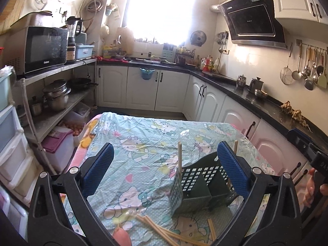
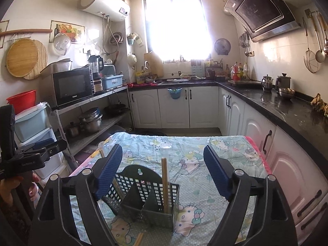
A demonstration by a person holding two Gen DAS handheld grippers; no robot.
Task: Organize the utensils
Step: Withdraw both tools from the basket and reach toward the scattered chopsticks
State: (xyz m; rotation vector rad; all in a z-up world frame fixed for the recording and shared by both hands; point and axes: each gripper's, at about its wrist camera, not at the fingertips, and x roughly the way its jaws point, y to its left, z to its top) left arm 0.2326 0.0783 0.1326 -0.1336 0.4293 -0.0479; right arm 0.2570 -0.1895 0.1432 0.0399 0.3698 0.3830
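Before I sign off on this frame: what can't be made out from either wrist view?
- Loose chopsticks: cut off by the left view's bottom edge, so no count.
- Pink object: mostly hidden behind the left tongs, unidentifiable.
- Utensil basket: left compartment partly hidden by the right tongs.

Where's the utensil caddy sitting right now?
The dark perforated caddy stands on the cartoon-print tablecloth, low and centre in the right wrist view, with loose chopsticks lying just in front.

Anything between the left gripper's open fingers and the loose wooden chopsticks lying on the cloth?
Nothing: in the left wrist view only bare cartoon-print tablecloth separates the open left gripper from the loose wooden chopsticks; the dark perforated plastic utensil holder stands rightward.
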